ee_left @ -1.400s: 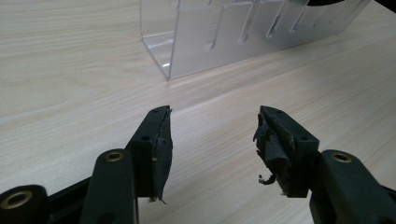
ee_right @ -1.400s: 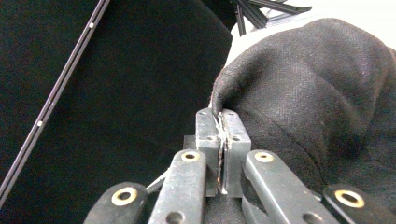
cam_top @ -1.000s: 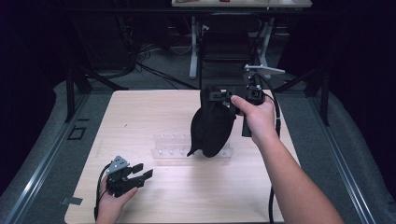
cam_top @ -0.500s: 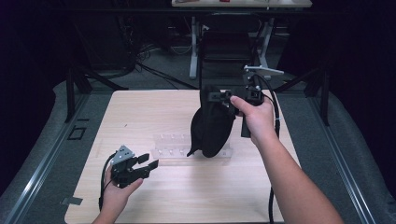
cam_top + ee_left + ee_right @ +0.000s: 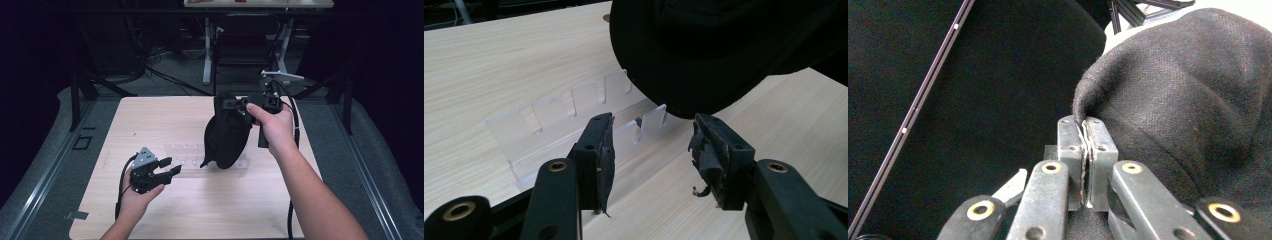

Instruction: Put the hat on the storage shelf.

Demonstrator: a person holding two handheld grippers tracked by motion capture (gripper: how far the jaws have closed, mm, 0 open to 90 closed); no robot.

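Wooden table (image 5: pixel 150 120): right claw (image 5: pixel 235 104) pinching black hat (image 5: pixel 227 137); left claw (image 5: pixel 167 167) released, closing, nothing between.

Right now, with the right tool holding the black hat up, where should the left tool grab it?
Probably the hat's lower brim edge, from the left tool's side. That edge hangs free over the clear plastic rack, thin enough to pinch, and the open jaws already face it. The right tool pinches the top edge.

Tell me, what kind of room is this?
Probably a lab or recording workspace: a pale wooden table stands against dark surroundings, loose black cables trail over the grey floor behind it, and a metal-legged bench stands beyond.
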